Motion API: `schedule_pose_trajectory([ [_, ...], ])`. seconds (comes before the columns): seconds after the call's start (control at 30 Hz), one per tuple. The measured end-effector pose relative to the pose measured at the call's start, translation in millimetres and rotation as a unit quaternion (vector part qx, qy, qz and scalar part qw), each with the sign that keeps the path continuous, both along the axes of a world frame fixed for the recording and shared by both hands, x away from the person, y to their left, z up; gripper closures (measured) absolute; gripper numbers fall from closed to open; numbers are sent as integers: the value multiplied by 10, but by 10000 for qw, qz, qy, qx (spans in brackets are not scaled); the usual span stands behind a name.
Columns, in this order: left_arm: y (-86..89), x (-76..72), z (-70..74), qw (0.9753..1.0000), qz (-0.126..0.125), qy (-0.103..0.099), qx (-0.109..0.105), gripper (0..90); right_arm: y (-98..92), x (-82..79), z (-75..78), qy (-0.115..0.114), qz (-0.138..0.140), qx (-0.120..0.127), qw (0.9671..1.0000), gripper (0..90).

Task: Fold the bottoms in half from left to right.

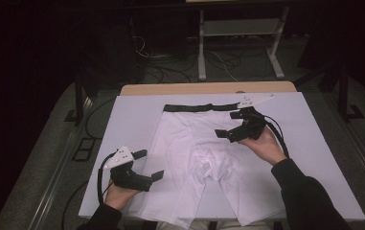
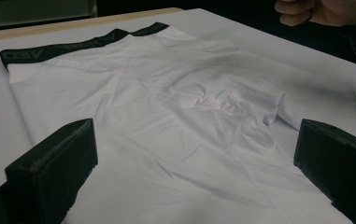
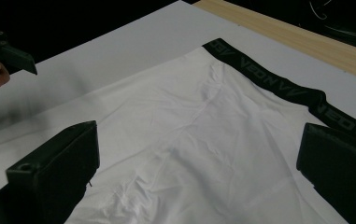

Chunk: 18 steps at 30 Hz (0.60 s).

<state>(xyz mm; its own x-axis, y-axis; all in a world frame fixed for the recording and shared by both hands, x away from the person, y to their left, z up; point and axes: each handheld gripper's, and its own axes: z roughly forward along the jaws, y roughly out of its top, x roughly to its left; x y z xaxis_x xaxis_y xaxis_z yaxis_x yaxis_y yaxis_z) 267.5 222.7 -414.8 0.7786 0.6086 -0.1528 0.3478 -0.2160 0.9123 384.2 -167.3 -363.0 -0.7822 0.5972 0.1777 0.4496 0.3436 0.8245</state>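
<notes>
**White shorts spread flat between two open grippers**

We see a pair of white shorts lying flat on a white sheet that covers the counter. A black waistband runs along the far edge of the garment, and the two legs point toward the near edge, where their hems reach past the sheet. The fabric is mostly smooth, with a small bunch of wrinkles at the crotch.

The left gripper sits at the near left, held in the person's left hand, just beside the outer edge of the left leg. Its fingers stand wide apart and hold nothing; in the left gripper view the cloth lies between and beyond them.

The right gripper hovers over the far right part of the shorts, just near of the waistband, held in the right hand with a dark sleeve behind it. Its fingers are also spread wide and grip nothing. In the right gripper view the waistband's lettering crosses the far side, close to one finger.

We cannot tell whether either gripper touches the fabric.
</notes>
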Motion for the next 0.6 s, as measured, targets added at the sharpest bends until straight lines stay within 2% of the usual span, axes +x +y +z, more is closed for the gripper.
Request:
schedule_pose_trajectory([
  [0.6,1,0,0,10000,-11,2,-25,0,206,252,121,-18,93,-111,9999,0],
])
